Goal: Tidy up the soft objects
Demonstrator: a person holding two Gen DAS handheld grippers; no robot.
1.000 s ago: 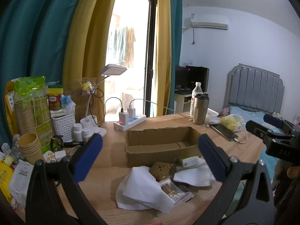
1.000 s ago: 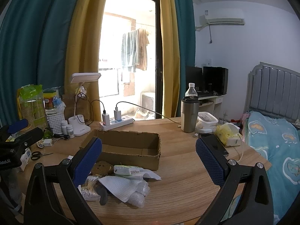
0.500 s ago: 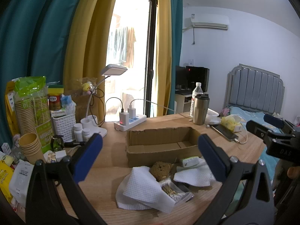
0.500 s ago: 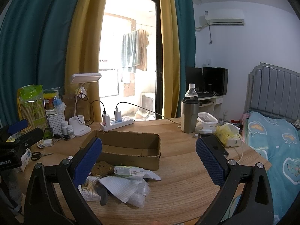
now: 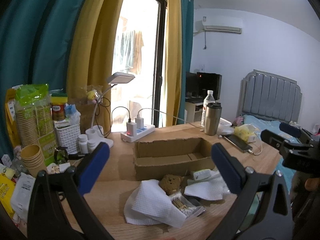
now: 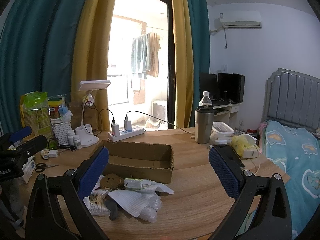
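An open cardboard box [image 5: 172,156] stands mid-table and shows empty; it also shows in the right wrist view [image 6: 140,162]. In front of it lies a pile: a brown plush bear [image 5: 171,182], white paper towels [image 5: 152,204], a cotton swab pack [image 5: 184,207] and a small tissue pack [image 6: 138,183]. The bear shows in the right wrist view [image 6: 111,181] too. My left gripper [image 5: 160,168] is open and empty above the pile. My right gripper [image 6: 159,170] is open and empty, held above the table to the right of the pile.
A power strip [image 5: 138,133], desk lamp [image 5: 120,79], steel tumbler [image 5: 212,119], phone [image 5: 238,143] and yellow bag [image 5: 245,132] stand behind the box. Paper cups [image 5: 33,156], white basket [image 5: 67,136] and bottles crowd the left. A bed [image 6: 290,150] lies right.
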